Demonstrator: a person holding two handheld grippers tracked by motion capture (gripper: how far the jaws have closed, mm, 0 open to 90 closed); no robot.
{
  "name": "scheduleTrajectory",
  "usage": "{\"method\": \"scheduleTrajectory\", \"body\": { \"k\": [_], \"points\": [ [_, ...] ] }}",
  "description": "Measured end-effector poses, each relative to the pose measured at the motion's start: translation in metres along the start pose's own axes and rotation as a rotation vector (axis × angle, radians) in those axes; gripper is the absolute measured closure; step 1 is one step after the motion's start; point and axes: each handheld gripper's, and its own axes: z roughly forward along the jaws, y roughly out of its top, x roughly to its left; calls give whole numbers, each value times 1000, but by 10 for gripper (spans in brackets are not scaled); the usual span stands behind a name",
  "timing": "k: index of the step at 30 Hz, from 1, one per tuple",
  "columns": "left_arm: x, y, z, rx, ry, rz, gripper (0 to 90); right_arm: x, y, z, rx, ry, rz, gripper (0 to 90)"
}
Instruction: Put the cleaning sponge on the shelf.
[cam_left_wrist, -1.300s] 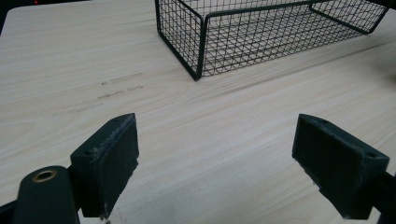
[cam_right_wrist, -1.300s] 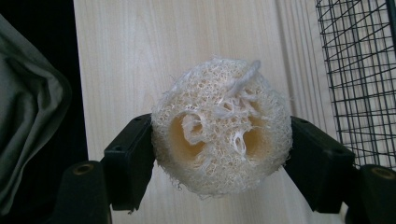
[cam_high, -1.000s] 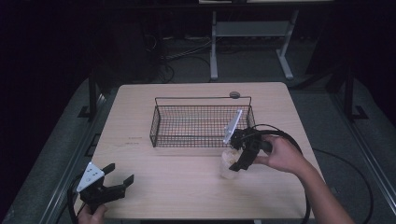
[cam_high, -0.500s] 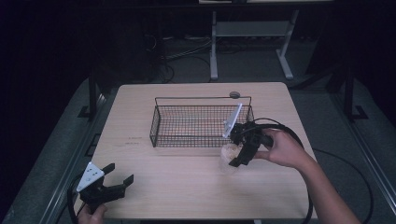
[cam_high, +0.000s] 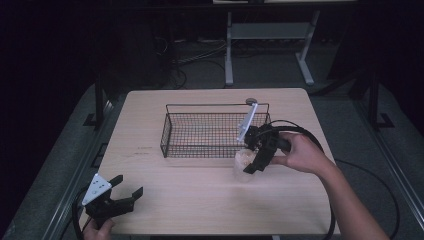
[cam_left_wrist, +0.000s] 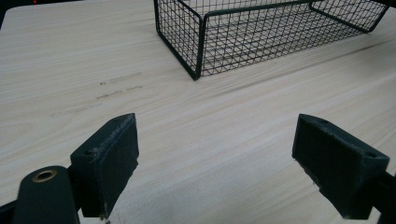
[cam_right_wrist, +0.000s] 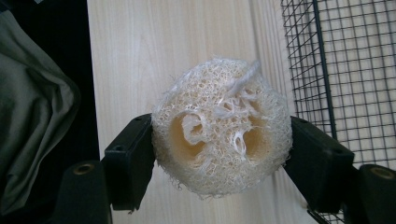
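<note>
A: status at this frame?

B: right gripper (cam_high: 252, 159) had the loofah sponge (cam_right_wrist: 222, 125) clamped between both jaws, pads pressing on its two sides. It looked lifted off the table (cam_high: 200, 195), but I couldn't tell for sure

A: where relative to the basket?

B: just outside the wire basket (cam_high: 172, 127), at its 4 o'clock corner, by the near wall. Not over the rim, basket had nothing in it

A: left side?

B: left gripper (cam_high: 122, 196) sat at the table's 7 o'clock, well apart from the basket, jaws spread wide, holding nothing

A: so progress?

B: my read: grasp was done, the carry barely begun. Left to do, if the basket was the target: raise the sponge over the near wall, move it toward 11 o'clock, let go inside
</note>
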Motion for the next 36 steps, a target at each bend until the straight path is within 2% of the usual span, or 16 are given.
{"method": "scheduleTrajectory", "body": {
  "k": [21,30,36],
  "points": [
    [2,0,-1,-2,4,-6,138,-12,16,-14,1,-12,-2,285],
    [2,0,-1,-2,5,-6,138,-20,27,-18,2,-10,-13,285],
    [3,0,-1,-5,6,-11,138,-27,32,-22,7,-13,-2,285]
  ]
}}
